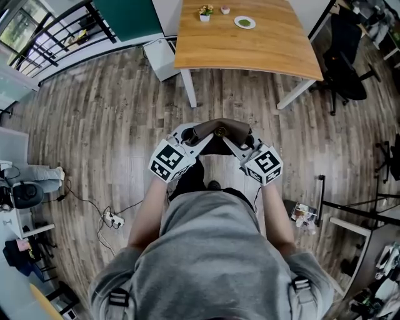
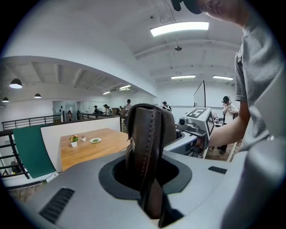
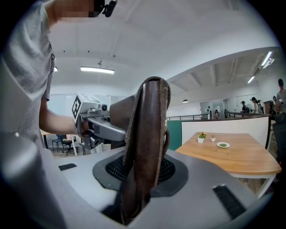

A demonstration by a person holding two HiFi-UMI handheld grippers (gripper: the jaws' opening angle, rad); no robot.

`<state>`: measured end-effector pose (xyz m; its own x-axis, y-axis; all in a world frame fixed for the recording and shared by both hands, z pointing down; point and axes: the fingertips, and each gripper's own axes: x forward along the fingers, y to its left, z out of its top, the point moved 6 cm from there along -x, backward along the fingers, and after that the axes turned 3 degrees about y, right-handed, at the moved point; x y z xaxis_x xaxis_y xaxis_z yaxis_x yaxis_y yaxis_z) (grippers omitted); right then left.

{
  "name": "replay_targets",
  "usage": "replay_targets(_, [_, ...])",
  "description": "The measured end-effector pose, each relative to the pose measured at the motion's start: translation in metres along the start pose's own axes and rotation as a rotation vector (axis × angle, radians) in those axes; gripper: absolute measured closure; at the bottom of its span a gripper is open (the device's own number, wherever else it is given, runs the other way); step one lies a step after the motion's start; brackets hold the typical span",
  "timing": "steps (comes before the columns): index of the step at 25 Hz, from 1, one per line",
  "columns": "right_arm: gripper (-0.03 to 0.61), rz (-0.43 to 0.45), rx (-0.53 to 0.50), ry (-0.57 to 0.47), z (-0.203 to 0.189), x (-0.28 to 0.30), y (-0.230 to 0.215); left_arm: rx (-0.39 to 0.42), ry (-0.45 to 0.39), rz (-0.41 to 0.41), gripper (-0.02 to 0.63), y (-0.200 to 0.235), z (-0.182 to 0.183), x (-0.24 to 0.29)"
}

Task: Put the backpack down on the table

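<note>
I hold a dark backpack (image 1: 192, 176) off the floor in front of the person's body, by its brown leather strap (image 1: 219, 130). My left gripper (image 1: 199, 135) is shut on the strap's left end, which fills the left gripper view as a stitched brown band (image 2: 146, 147). My right gripper (image 1: 241, 140) is shut on the strap's right end (image 3: 145, 143). Each gripper shows in the other's view: the right gripper (image 2: 197, 124) and the left gripper (image 3: 93, 120). The wooden table (image 1: 262, 50) stands ahead, beyond a strip of floor.
On the table's far edge stand a small potted plant (image 1: 205, 12), a tiny pot (image 1: 225, 10) and a green plate (image 1: 245, 22). A white box (image 1: 161, 57) sits by the table's left leg. An office chair (image 1: 347, 69) is at the right, a power strip (image 1: 112, 219) at the left.
</note>
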<state>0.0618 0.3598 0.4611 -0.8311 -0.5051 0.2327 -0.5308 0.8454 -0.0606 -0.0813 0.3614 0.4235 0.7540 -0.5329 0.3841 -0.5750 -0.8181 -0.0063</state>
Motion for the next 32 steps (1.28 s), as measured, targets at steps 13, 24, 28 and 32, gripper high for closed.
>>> replay_targets(13, [0.466,-0.027,0.005,0.016,0.003,0.021,-0.019,-0.007,-0.009,-0.037,0.52,0.031,-0.001,0.013])
replay_targets(24, [0.465,-0.047,0.023,0.021,0.016,0.076,-0.061,-0.006,0.004,-0.069,0.52,0.103,0.004,0.032])
replay_targets(28, [0.465,-0.061,0.019,0.023,0.026,0.099,-0.084,-0.004,-0.001,-0.078,0.52,0.136,0.011,0.043])
replay_targets(32, [0.465,-0.075,0.019,0.02,0.034,0.122,-0.106,-0.001,-0.001,-0.092,0.518,0.169,0.017,0.054])
